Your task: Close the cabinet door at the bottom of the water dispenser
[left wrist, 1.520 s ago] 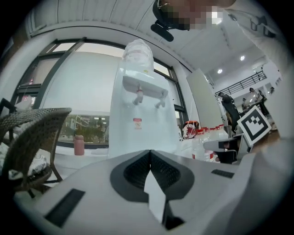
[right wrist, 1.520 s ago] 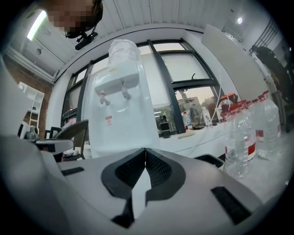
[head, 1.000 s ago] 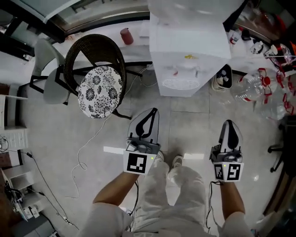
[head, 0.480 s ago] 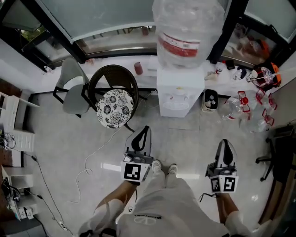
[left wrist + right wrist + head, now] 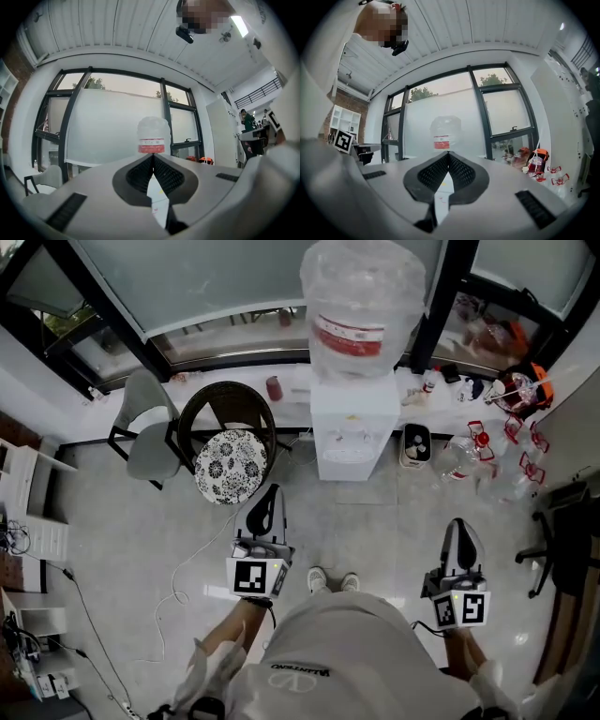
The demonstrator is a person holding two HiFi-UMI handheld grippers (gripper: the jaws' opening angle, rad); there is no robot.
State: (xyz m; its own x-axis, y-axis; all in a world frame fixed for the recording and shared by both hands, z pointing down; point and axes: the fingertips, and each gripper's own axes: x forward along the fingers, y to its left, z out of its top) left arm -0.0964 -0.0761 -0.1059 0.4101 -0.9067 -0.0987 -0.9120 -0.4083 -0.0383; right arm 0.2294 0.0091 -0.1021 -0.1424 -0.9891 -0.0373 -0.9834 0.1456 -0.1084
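Note:
The white water dispenser [image 5: 352,424] stands by the window with a clear bottle [image 5: 361,304] with a red label on top. I see it steeply from above, and no door leaf juts out from its lower front. My left gripper [image 5: 269,491] is shut and holds nothing, a step back from the dispenser and to its left. My right gripper [image 5: 458,525] is also shut and holds nothing, back and to its right. In the left gripper view the bottle [image 5: 152,135] rises just over the shut left gripper [image 5: 152,156]. In the right gripper view the bottle [image 5: 445,131] stands above the shut right gripper [image 5: 448,153].
A wicker chair with a floral cushion [image 5: 231,465] and a grey chair [image 5: 150,439] stand left of the dispenser. A red cup [image 5: 274,388] sits on the sill. Empty bottles [image 5: 466,448] and a small bin [image 5: 415,446] lie to the right. A white cable [image 5: 186,561] trails across the floor.
The person has stood up: both grippers rose and drew back from the dispenser, which now looks smaller and farther. Both stayed shut.

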